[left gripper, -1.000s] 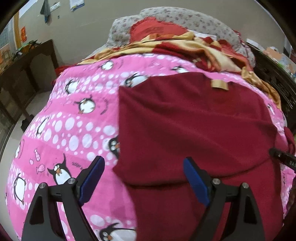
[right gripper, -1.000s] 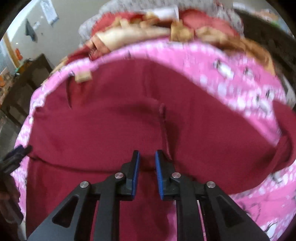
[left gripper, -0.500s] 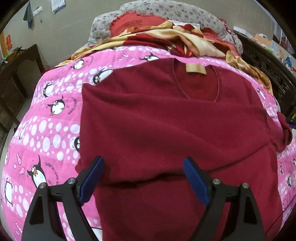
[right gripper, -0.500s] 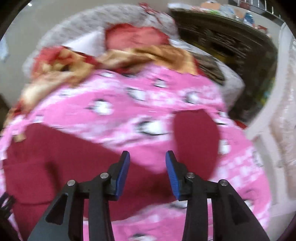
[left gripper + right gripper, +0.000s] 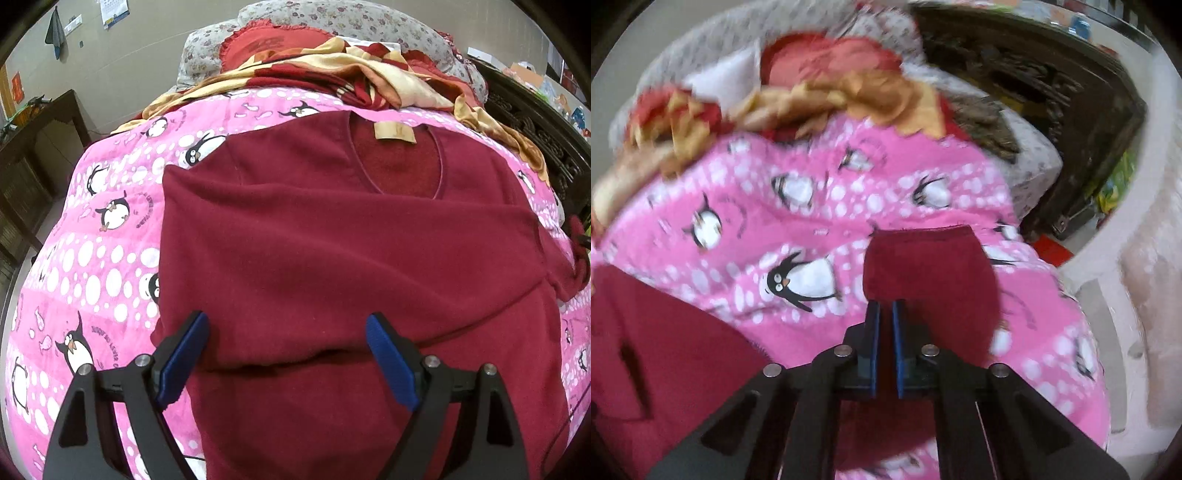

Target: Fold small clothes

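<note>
Swung out to the far-right sleeve [image 5: 931,273] and just closed, the right gripper [image 5: 885,314] pinches its cuff; carry it flat across the maroon sweater [image 5: 351,251] on the penguin quilt [image 5: 92,266] while the left gripper [image 5: 288,354] hovers spread.

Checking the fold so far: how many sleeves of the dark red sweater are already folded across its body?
1. One sleeve lies folded across the chest; the other sleeve stretches out on the pink penguin blanket, pinched in the right gripper.

Right gripper [image 5: 885,314] clamped on dark red sleeve [image 5: 931,273], lying over pink penguin quilt [image 5: 820,206]; frame blurred.
</note>
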The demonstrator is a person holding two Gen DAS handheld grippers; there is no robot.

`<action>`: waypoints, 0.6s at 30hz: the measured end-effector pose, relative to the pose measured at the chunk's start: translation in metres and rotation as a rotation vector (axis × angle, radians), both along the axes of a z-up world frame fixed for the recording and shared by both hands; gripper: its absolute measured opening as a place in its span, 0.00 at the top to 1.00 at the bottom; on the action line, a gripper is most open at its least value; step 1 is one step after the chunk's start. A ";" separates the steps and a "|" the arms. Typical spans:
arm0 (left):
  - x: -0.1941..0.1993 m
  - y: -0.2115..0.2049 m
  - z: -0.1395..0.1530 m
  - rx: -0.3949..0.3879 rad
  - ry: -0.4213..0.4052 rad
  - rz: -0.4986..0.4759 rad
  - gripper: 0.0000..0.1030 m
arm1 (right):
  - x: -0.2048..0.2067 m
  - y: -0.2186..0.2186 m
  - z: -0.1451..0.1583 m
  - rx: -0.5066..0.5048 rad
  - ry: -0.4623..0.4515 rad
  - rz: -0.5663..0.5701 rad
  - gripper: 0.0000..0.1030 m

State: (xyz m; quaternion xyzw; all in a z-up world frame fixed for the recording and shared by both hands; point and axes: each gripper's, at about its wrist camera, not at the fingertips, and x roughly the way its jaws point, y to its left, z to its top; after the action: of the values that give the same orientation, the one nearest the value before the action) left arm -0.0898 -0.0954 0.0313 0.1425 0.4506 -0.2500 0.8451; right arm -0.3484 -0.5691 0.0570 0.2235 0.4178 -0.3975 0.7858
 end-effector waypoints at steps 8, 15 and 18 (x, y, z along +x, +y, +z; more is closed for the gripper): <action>-0.010 0.001 0.010 -0.027 -0.011 -0.020 0.13 | -0.131 0.027 0.028 0.035 -0.179 -0.147 0.88; -0.023 -0.001 0.022 -0.044 -0.028 -0.042 0.13 | -0.201 0.040 0.010 0.099 -0.131 -0.279 0.82; -0.028 -0.004 0.025 -0.047 -0.029 -0.054 0.13 | -0.201 0.043 0.020 0.139 -0.272 -0.242 0.60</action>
State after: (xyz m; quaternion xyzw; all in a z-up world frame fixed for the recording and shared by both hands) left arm -0.1179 -0.0994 0.0565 0.1386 0.4281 -0.2812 0.8476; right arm -0.5490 -0.5262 0.0766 0.3772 0.3044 -0.4255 0.7642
